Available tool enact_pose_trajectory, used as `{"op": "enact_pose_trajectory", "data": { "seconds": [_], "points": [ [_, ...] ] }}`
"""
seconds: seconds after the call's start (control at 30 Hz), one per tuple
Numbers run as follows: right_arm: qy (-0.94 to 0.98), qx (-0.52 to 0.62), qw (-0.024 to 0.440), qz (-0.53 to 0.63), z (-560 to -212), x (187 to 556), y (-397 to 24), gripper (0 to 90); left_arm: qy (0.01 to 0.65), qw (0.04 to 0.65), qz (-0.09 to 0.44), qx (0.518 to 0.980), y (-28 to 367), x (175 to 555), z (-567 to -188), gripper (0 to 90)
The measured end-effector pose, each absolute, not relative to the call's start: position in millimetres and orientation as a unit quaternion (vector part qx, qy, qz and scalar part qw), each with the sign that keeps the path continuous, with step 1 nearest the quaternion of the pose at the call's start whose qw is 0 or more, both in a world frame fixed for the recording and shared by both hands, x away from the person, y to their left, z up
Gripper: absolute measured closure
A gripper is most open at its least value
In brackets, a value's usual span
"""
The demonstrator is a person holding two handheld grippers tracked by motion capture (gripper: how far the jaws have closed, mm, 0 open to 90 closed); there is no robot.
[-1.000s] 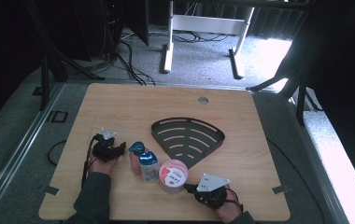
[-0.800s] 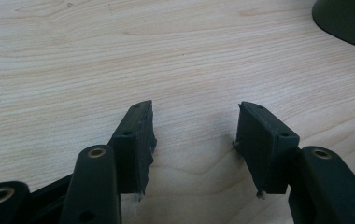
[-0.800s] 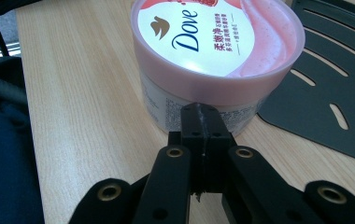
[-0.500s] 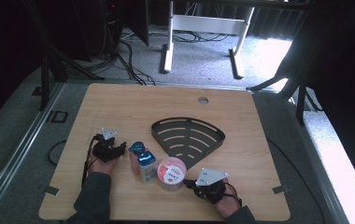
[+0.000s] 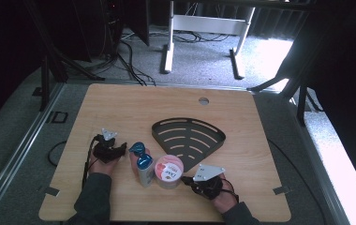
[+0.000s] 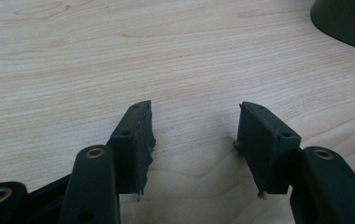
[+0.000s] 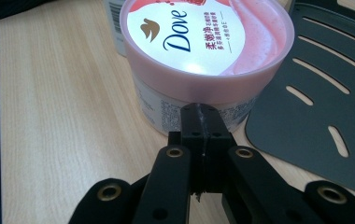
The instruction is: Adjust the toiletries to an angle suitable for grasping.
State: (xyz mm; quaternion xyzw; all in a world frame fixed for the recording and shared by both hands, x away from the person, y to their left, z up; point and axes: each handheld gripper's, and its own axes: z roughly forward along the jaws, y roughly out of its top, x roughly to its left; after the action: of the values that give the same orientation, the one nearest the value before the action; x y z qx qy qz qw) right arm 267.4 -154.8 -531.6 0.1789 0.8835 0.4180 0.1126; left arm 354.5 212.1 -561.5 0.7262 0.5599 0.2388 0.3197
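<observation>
Pink tub: a round Dove jar (image 7: 203, 51) with a glossy plastic lid, at the upper middle of the right gripper view and at the lower centre of the high view, on the desk (image 5: 120, 108).
Handling: probably rigid, somewhat heavy if full, and smooth, so it may slip.
Where to hold: across the white wall under the lid rim (the lid overhangs a little).
Right tool (image 7: 202, 122): jaws together, empty, tips just before the tub wall.
Left tool (image 6: 194, 140): jaws apart over bare wood, holding nothing.
Neighbours: a blue-capped bottle (image 5: 143, 164) touches the tub's left side; a dark slotted fan-shaped tray (image 5: 190, 136), flat and matte, lies just beside, upper right.
</observation>
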Motion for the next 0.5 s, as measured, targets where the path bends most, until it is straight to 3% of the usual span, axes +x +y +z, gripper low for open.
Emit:
{"op": "enact_pose_trajectory", "data": {
  "seconds": [0.5],
  "points": [
    [0.880, 0.187, 0.113, 0.422, -533, 280, -142, 90.0, 0.558, 0.319, 0.238, 0.728, 212, 354, -561, 45.9]
  ]
}}
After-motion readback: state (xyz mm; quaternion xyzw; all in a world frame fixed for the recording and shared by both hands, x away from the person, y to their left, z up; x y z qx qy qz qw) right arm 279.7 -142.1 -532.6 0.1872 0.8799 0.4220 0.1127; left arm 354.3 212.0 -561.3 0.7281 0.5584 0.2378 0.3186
